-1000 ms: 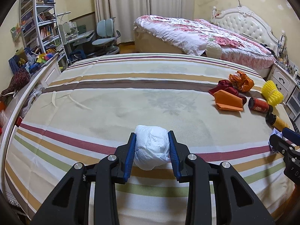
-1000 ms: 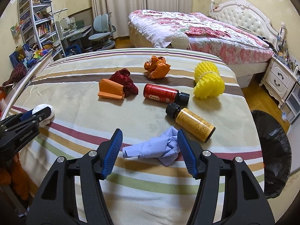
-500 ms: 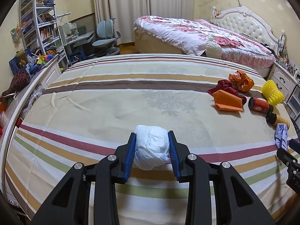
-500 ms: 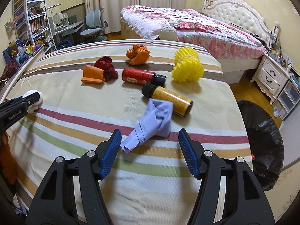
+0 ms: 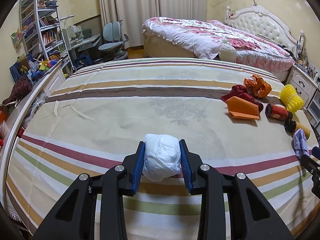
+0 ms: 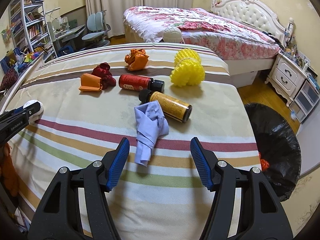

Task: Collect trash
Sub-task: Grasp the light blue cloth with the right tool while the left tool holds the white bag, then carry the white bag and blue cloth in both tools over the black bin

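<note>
Currently the left gripper (image 5: pixel 161 156) is clamped on a crumpled white paper-towel wad (image 5: pixel 161 157), its blue pads pressed against both sides, low over the striped bedsheet (image 5: pixel 120 100).

Right gripper (image 6: pixel 159 157): jaws stand wide apart, nothing held. A crumpled pale-blue paper scrap (image 6: pixel 149 126) lies on the sheet at 12 o'clock from it; the scrap's near tail reaches between the fingertips, left of centre, touching neither pad. Its long axis runs roughly 12-to-6, along the gripper's pointing line, so the pads would close across its narrow width. The far end rests against a yellow-labelled bottle with black cap (image 6: pixel 168 105).

Judgement: the right hand is clearly the nearer one, and the left is occupied. A small shift toward 11 o'clock would centre the scrap.

A black bag-lined bin (image 6: pixel 278 144) sits at 3 o'clock, beside the bed edge. Risk: closing too far forward may nudge the bottle.
</note>
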`<state>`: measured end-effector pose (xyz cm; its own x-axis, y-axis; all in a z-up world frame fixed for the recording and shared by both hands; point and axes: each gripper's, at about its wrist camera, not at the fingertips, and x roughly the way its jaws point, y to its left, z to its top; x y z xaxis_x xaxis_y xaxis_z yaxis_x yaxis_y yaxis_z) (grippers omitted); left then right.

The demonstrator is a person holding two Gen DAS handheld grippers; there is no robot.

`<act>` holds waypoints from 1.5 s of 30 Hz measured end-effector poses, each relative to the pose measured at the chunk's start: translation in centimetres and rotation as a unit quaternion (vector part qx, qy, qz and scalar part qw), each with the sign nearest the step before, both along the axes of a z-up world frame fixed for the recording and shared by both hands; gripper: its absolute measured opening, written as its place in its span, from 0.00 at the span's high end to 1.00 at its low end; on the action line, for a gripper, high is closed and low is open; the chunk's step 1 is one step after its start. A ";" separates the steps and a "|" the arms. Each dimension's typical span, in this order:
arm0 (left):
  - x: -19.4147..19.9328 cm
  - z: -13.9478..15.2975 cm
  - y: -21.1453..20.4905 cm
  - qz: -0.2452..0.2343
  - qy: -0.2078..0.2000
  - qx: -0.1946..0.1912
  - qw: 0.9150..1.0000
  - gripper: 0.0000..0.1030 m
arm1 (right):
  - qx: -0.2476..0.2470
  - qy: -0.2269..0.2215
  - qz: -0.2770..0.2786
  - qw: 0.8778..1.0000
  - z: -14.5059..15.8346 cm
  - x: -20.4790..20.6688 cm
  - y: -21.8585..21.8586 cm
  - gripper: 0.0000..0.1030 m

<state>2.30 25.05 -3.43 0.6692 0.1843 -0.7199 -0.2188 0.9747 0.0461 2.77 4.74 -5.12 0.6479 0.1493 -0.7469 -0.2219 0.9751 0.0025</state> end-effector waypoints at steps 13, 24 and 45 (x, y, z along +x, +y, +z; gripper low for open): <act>0.2 -0.1 -0.3 -0.004 -0.001 0.008 1.000 0.66 | -0.015 0.008 0.010 1.000 -0.6 1.7 1.7 0.66; -0.2 0.0 -0.8 -0.008 -0.007 0.004 1.000 0.67 | 0.000 -0.008 0.010 1.000 0.3 0.1 0.6 0.70; -1.8 2.7 -10.9 -0.099 -0.046 -0.011 0.994 0.67 | 0.021 -0.045 -0.065 0.997 2.4 -2.2 -8.6 0.70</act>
<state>0.49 14.18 -0.72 0.7545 0.0269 -0.6557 -0.0245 0.9996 0.0128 0.59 -3.86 -2.75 0.7286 0.0898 -0.6790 -0.0943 0.9951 0.0304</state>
